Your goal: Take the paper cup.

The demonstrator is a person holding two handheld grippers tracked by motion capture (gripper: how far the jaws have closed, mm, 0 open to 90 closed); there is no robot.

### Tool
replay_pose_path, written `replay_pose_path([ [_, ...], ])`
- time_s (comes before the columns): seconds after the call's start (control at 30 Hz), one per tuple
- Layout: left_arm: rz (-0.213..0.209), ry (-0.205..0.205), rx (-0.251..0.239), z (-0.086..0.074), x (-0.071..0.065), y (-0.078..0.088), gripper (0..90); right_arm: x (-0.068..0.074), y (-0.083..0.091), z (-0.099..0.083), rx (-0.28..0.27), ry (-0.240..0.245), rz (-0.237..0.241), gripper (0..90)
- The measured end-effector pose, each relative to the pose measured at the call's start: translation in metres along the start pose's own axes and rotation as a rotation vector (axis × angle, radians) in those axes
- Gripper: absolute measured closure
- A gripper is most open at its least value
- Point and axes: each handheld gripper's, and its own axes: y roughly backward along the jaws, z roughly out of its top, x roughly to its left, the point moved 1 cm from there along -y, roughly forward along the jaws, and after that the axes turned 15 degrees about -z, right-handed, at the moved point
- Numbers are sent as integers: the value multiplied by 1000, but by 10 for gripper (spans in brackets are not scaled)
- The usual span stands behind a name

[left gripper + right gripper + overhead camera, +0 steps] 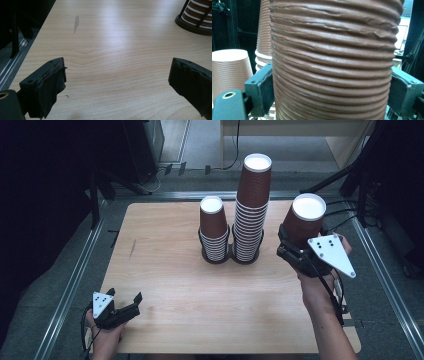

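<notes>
Right gripper (pixel 295 245) is pinching a brown paper cup (pixel 304 222) and holding it up in the air, near the right edge of the wooden table (pixel 200 310). The cup is upside down, so its white bottom faces up. In the right gripper view, one black jaw presses on each side of the cup (pixel 332 62), and you can see the little ridges that go all around it. A grey three-cornered plate (pixel 331 252) sits on top of this gripper, just beside the cup. The person's right hand (pixel 320 287) holds the gripper from below.

Two stacks of the same brown cups stand in the middle of the table, toward the far side. The tall stack (pixel 252 210) is on the right and the short stack (pixel 214 227) is on the left. They are just beside each other, and each one sits in a dark wire holder (pixel 232 255). The held cup is to the right of the tall stack and does not touch it.

Left gripper (pixel 125 307) rests low at the near left corner of the table, well apart from the cups. Its jaws are spread wide and nothing is between them. In the left gripper view, bare wood shows between the two jaws, and a small grey mark (pixel 76 23) is on the wood farther off.
</notes>
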Motion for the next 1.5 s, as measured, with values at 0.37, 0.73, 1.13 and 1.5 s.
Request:
replay_pose_path([
  [0.37, -4, 29, -14, 1, 3, 1, 17, 4, 16, -27, 16, 16, -7, 116],
  [0.73, 58, -22, -14, 5, -4, -2, 16, 1, 26, -56, 49, 9, -23, 116],
  [1.13, -47, -74, -86, 48, -43, -20, 9, -5, 28, -74, 84, 12, -4, 114],
  [1.5, -190, -120, -92, 61, -69, -25, 9, 6, 27, -94, 118, 87, 7, 113],
])
